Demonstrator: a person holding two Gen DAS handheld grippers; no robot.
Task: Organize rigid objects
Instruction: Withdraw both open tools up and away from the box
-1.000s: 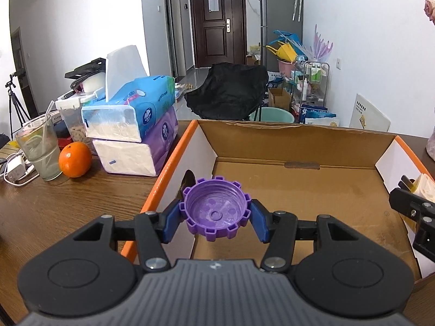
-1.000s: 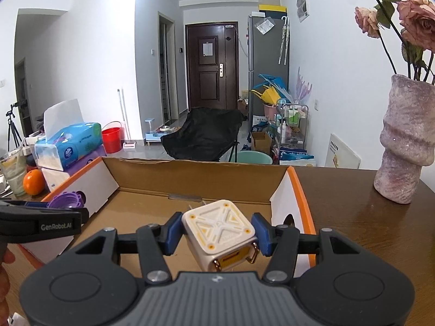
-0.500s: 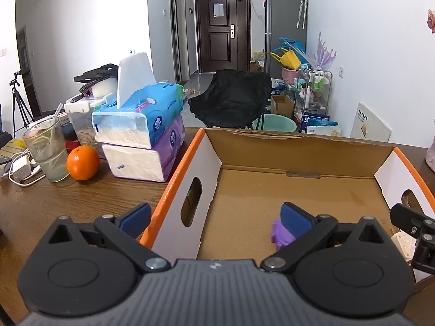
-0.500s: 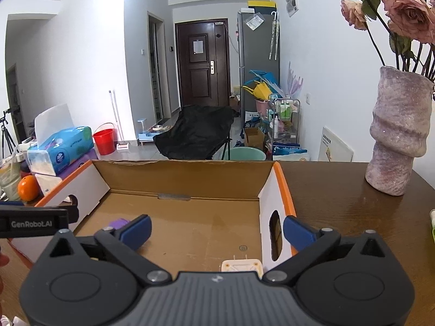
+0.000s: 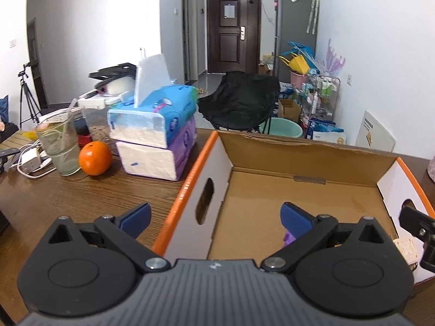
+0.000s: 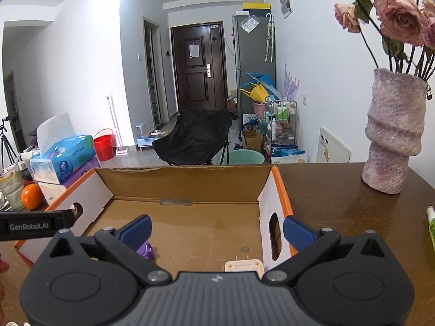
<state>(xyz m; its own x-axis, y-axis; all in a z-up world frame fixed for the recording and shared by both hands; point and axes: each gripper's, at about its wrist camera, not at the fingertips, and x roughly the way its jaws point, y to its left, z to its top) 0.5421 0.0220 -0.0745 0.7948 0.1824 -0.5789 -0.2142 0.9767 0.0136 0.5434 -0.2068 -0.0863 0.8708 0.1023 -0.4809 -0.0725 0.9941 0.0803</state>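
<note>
We found the purple cap [image 6: 145, 250] lying on the floor of the cardboard box [image 6: 179, 182], just behind the left blue pad of our right gripper [image 6: 216, 229] in that camera's view; in the left wrist view the same cap [image 5: 288, 239] peeked out from under the right pad of our left gripper [image 5: 214, 217]. The white cube [image 6: 244, 265] sat on the box floor too, directly below and between the right gripper's pads, close to the box's right wall, with only its top face clear of the gripper body. From the left camera it [image 5: 406, 248] showed at the far right, partly hidden by the other tool.

Both pairs of jaws stood wide apart with nothing between them. The left gripper straddled the box's orange-edged left wall, one pad over the wooden table [image 5: 81, 193] and one over the box interior. The right gripper straddled the right wall likewise.

Ahead and left of the left gripper we saw an orange [image 5: 95, 158], a drinking glass [image 5: 60, 148] beside it, and two stacked tissue packs [image 5: 156, 133]. Ahead and right of the right gripper stood a vase [image 6: 394, 135] holding dried roses [image 6: 399, 21].
</note>
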